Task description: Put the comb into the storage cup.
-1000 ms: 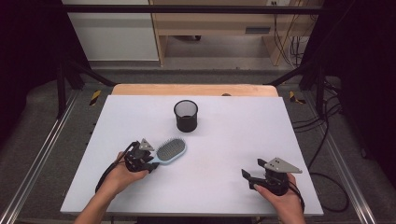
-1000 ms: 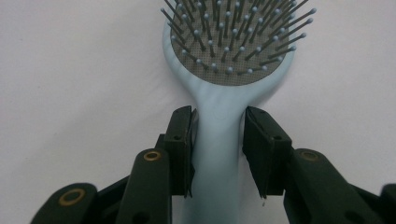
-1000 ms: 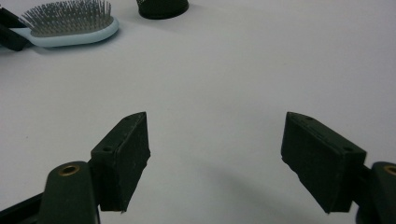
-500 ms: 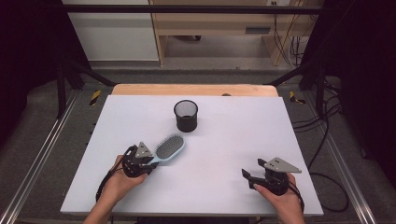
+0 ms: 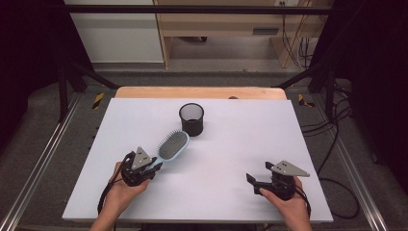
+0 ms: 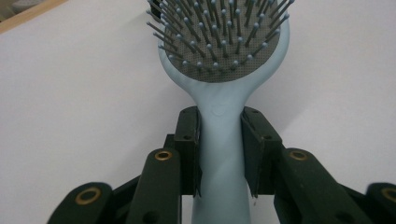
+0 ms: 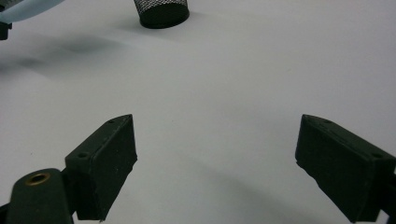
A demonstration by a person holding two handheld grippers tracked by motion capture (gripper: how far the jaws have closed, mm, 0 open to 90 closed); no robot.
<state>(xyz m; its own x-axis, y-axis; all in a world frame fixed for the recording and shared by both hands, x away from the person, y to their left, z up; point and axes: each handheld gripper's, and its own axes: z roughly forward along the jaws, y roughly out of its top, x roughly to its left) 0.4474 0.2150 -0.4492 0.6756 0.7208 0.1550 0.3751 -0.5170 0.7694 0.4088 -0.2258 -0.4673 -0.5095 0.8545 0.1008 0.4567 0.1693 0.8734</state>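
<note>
A black mesh cup [image 5: 191,119] stands upright on the white tabletop [image 5: 250,144], toward the far edge, near the middle. A wooden strip [image 5: 199,92] runs along the far side. Beyond it, grey floor [image 5: 231,53], a wooden bench [image 5: 226,19] and cables [image 5: 337,130] at right.

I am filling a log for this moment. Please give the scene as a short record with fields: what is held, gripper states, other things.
held thing: hairbrush, light blue, bristles up
left gripper: shut on the handle of the hairbrush
right gripper: open, nothing between its jaws
mesh cup: black, upright, apart from the hairbrush head
surface: white table
</note>
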